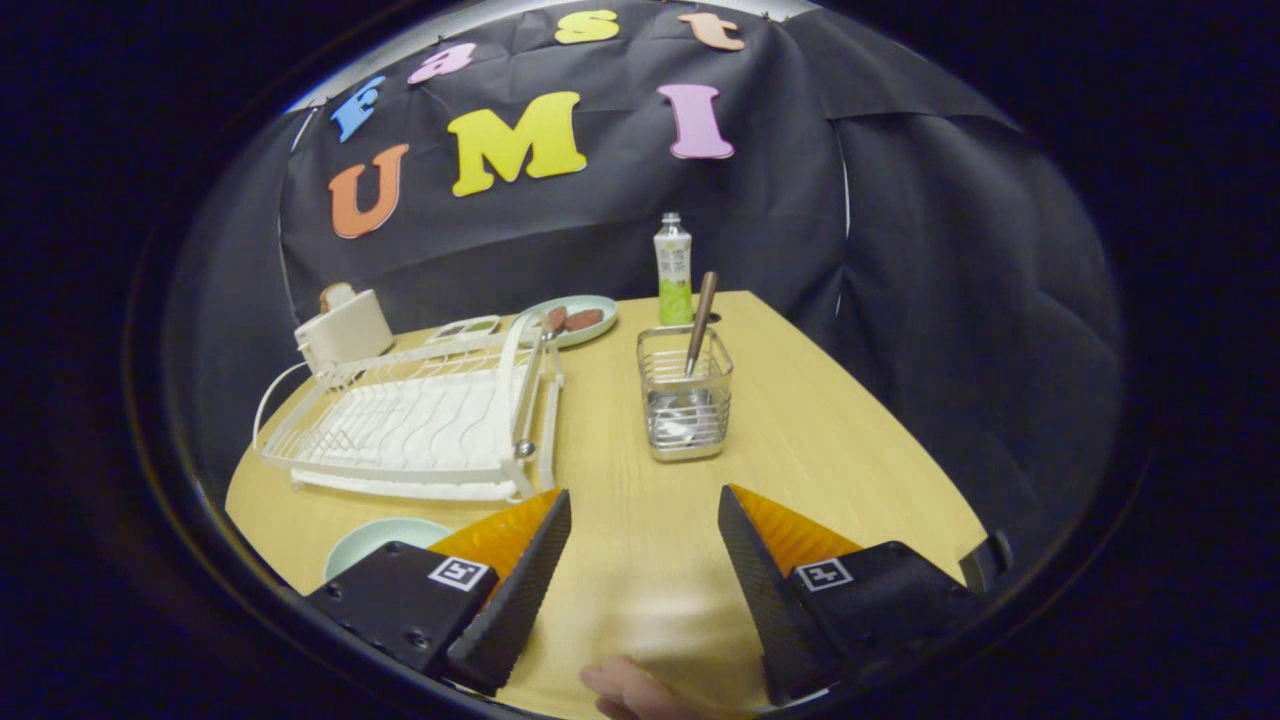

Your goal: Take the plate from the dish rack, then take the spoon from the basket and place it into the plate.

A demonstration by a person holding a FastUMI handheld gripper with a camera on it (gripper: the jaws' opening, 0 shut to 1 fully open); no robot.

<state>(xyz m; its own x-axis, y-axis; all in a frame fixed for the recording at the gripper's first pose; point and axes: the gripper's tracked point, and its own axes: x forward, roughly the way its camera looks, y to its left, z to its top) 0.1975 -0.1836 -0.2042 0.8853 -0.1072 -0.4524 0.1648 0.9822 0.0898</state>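
My gripper (645,500) is open over the wooden table (800,420), with nothing between its fingers. A pale green plate (375,540) lies on the table beside the left finger, partly hidden behind it. The white dish rack (410,420) stands beyond the left finger with no dishes in it. Ahead of the fingers stands a wire basket (686,405). A spoon (698,322) stands in it, its brown handle sticking up out of the top.
A white toaster (343,330) sits behind the rack. A second green plate (575,318) with food lies at the back, next to a green-labelled bottle (673,268). A person's hand (640,692) shows below the fingers. The table's right edge runs close to the right finger.
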